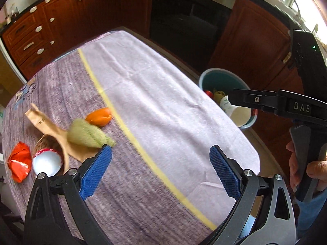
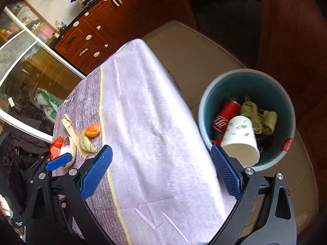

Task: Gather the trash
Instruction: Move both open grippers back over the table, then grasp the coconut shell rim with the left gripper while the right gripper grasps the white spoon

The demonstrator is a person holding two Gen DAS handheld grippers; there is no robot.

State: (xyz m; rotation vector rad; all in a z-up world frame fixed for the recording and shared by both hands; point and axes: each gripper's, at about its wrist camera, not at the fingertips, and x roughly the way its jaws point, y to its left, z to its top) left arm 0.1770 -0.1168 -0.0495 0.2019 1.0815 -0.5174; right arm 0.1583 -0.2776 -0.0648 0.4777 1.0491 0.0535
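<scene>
The left wrist view looked down on a table (image 1: 163, 94) covered by a cloth, pale lilac on one half and grey wood-print on the other, with a yellow stripe (image 1: 122, 126) between them. The left gripper (image 1: 161, 169) stood wide, its blue pads (image 1: 96, 173) spread with only cloth showing between them. No earlier picture was given, so only that wide stance can be told.

Near the table's left edge lay the remaining rubbish: an orange peel (image 1: 99, 117) just beside the stripe, a pale green rind (image 1: 87, 134) touching a strip of brown paper (image 1: 47, 126), a white and red cup (image 1: 47, 162) lying on its side, and a crumpled orange wrapper (image 1: 19, 164) at the very edge.

Off the table's right edge stood a teal bin (image 1: 206, 77) on the floor. The right gripper's black body crossed in front of it, held in a hand (image 1: 306, 171).

The right wrist view showed the right gripper (image 2: 161, 169) likewise wide, empty, over the lilac cloth. The bin (image 2: 286, 94) held a red soda can (image 2: 224, 116), a white paper cup (image 2: 239, 138) with green print lying on its side, and an olive crumpled rag (image 2: 259, 118). One blue pad of the left gripper (image 2: 59, 161) showed near the rubbish at the left edge.
</scene>
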